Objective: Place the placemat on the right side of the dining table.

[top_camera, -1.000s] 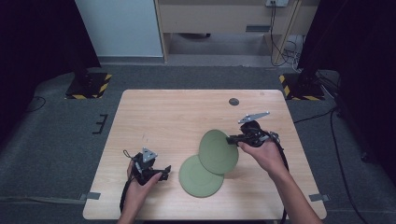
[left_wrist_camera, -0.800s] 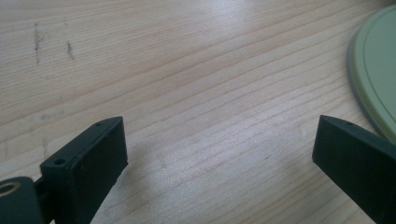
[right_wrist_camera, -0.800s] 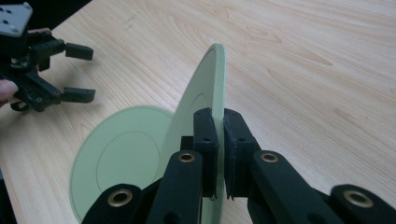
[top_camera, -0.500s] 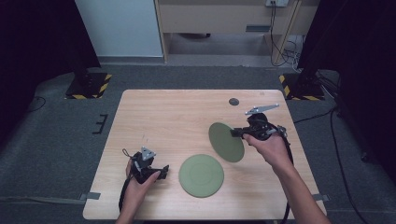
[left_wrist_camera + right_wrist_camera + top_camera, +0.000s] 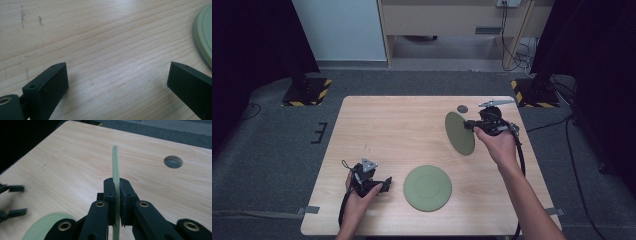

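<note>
Right gripper view shows the right hand-held gripper [image 5: 117, 202] clamping a green plate [image 5: 115, 165] edge-on.

Bare table [image 5: 402, 130] between claws; 1 flat plate [image 5: 427, 187] obstructs.

Light wooden table [image 5: 402, 130] with a round grey hole [image 5: 462, 108], yellow-black striped stand bases [image 5: 307, 91] on grey floor
</note>
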Tool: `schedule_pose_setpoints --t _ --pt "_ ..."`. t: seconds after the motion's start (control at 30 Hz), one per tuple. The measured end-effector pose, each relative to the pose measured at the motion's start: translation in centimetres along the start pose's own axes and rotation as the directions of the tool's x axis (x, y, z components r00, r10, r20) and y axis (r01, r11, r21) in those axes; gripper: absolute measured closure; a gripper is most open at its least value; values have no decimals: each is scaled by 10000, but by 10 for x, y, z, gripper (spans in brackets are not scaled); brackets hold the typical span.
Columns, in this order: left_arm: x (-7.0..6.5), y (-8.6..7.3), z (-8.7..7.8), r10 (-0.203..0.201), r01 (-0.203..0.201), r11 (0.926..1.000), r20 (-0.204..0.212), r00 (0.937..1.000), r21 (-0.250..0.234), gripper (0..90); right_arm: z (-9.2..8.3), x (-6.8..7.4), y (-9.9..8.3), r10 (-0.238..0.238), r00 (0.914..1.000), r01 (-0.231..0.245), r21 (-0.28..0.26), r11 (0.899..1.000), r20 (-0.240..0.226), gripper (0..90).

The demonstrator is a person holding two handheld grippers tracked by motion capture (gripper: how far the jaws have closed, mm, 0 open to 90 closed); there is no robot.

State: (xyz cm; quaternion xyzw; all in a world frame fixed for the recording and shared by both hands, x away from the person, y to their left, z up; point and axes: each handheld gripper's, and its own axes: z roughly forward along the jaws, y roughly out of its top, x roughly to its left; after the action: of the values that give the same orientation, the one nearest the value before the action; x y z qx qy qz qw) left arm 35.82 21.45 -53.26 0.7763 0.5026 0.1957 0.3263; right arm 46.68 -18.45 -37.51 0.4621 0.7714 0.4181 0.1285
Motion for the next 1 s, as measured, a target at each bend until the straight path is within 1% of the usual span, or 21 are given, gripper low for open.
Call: schedule_pose_setpoints --t 0.03,0.1,0.13,0.17,0.2,0.23,0.3,0.33,0.37,0.5,0.53,0.7,0.77,1.0 --pt "0 0 0 -17 17 10000 -9 10000 13 30 0 0 0 0 10000 0 0 10000 0 861" --pt "0 -1 0 -57 57 10000 -34 10000 28 30 4 -5 1 277 9992 -276 -52 9996 286 861" --pt "1 -1 0 -84 84 10000 -57 9999 24 31 5 -7 1 383 9986 -380 -75 9992 354 861" --pt "1 -2 -1 -138 138 9999 -50 9999 21 32 6 -10 2 559 9970 -552 -157 9984 529 861" --pt "1 -2 -1 -138 138 9999 -50 9999 21 32 6 -10 2 559 9970 -552 -157 9984 529 861" --pt "1 -3 -1 -187 187 9998 -47 9998 19 33 6 -13 4 684 9952 -666 -269 9974 695 861" --pt "1 -3 -2 -224 224 9997 -39 9997 9 34 6 -16 5 691 9940 -669 -280 9974 850 861" --pt "1 -3 -2 -224 224 9997 -39 9997 9 35 6 -16 5 691 9940 -669 -280 9974 850 861" --pt "2 -4 -2 -231 231 9997 -61 9997 1 36 7 -18 6 704 9917 -684 -220 9974 1080 861" --pt "2 -4 -2 -266 266 9996 -159 9995 -24 40 9 -23 5 786 9892 -761 -246 9968 1234 861" --pt "2 -4 -2 -266 265 9996 -178 9995 -22 40 10 -27 5 834 9871 -807 -248 9964 1367 860" --pt "3 -4 -2 -295 294 9996 -244 9993 -38 41 12 -33 3 992 9838 -964 -255 9950 1493 860" --pt "2 -5 -3 -276 276 9996 -300 9992 -4 41 14 -37 2 1150 9820 -1114 -327 9932 1499 860" --pt "-1 -4 -4 -157 157 9999 -305 9994 -14 40 18 -38 0 1162 9801 -1127 -304 9932 1610 860"
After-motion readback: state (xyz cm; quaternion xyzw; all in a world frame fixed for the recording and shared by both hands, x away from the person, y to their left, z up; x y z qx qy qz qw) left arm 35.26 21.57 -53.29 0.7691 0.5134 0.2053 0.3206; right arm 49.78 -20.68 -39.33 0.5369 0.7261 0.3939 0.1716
